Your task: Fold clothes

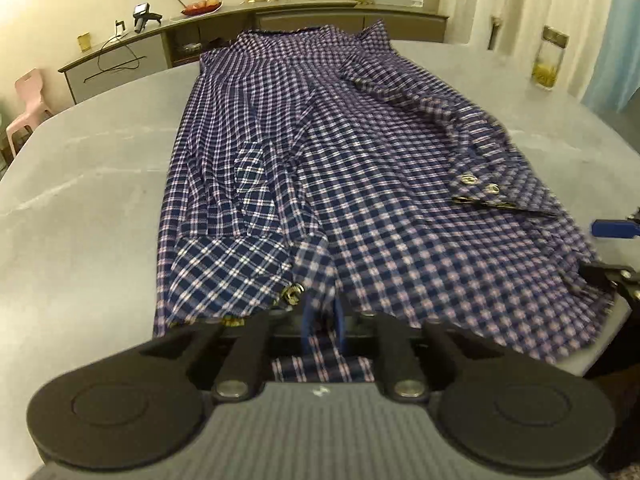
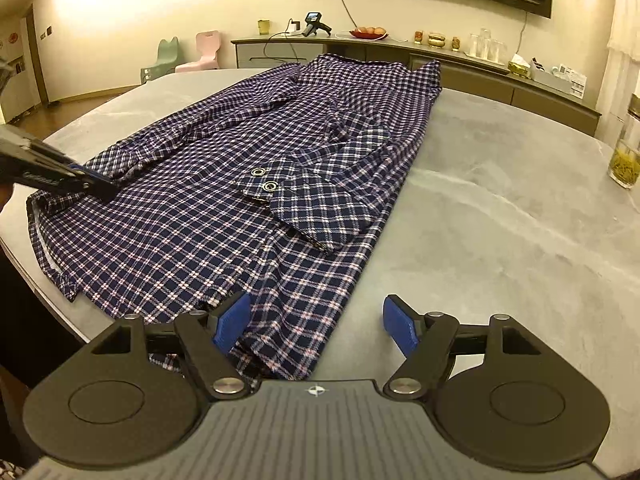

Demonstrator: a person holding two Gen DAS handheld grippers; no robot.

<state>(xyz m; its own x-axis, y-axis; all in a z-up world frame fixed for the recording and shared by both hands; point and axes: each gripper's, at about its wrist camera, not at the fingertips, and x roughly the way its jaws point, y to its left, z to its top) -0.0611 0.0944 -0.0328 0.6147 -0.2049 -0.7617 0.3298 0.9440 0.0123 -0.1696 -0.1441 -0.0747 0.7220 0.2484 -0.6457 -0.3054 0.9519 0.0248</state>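
Note:
A navy, white and pink plaid shirt point(image 1: 320, 160) lies lengthwise on the grey table, both sleeves folded in over the body. It also shows in the right wrist view point(image 2: 224, 184). My left gripper point(image 1: 322, 320) is shut on the shirt's near hem, with cloth between its blue pads. It appears in the right wrist view point(image 2: 96, 186) at the shirt's left hem corner. My right gripper point(image 2: 316, 326) is open, its blue pads apart over the shirt's near right hem corner; its left pad point(image 2: 232, 322) rests on cloth. It shows at the right edge of the left wrist view point(image 1: 612, 228).
The grey table point(image 2: 500, 220) extends right of the shirt. A glass jar point(image 2: 626, 160) with yellow contents stands at its right edge. A sideboard point(image 2: 460, 60) with a fruit plate, glasses and boxes runs along the back wall. Small chairs point(image 2: 200, 54) stand at back left.

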